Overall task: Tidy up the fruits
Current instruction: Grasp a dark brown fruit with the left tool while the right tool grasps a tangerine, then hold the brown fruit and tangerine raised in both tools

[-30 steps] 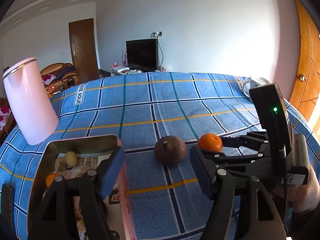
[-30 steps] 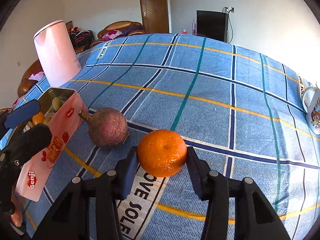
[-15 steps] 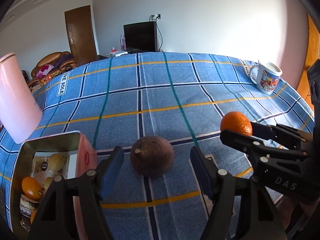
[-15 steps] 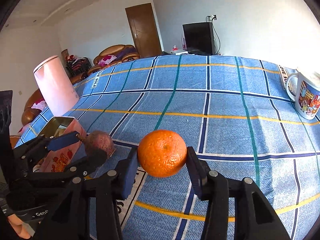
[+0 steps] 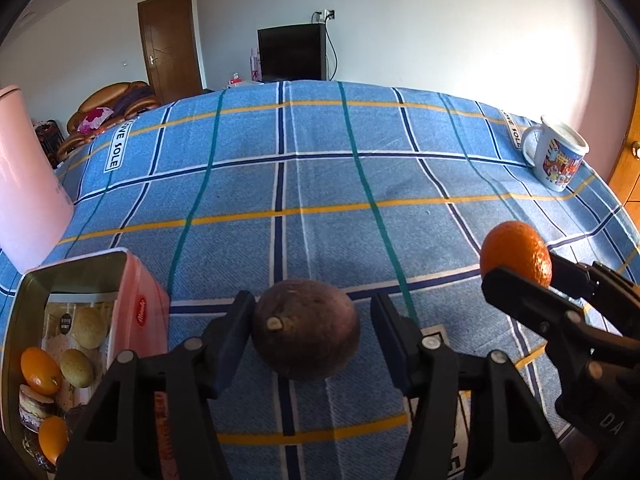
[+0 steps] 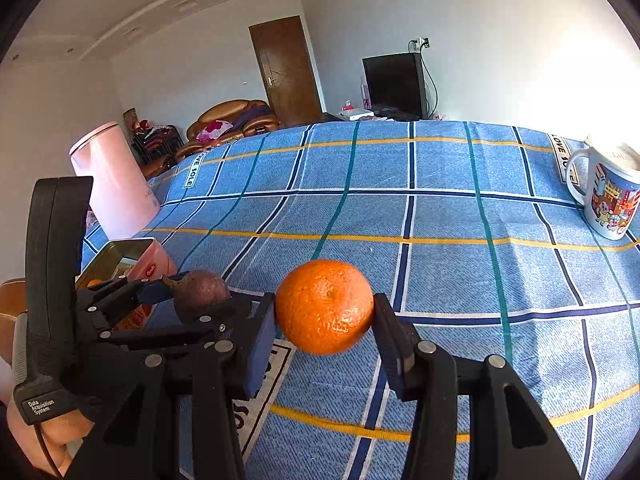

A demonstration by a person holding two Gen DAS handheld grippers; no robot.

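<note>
A dark purple round fruit (image 5: 306, 338) rests on the blue checked cloth, between the fingers of my left gripper (image 5: 312, 320). Its jaws are closing: the left pad meets the fruit's skin, while a narrow gap shows at the right pad. My right gripper (image 6: 324, 312) is shut on an orange (image 6: 324, 306) and holds it clear of the cloth. The left wrist view shows that orange (image 5: 516, 252) at the right. The open pink tin (image 5: 138, 300) stands left of the purple fruit, with oranges and small yellow-green fruits inside.
A tall pink jug (image 5: 28, 184) stands behind the tin at the left edge. A printed mug (image 5: 560, 160) sits at the far right of the table. A hand (image 6: 48, 436) grips the left gripper's handle. Beyond the table are a door, a sofa and a TV.
The left gripper moved forward and down around the purple fruit, and its jaws narrowed. The right gripper lifted the orange slightly and tilted up, still clamped on it.
</note>
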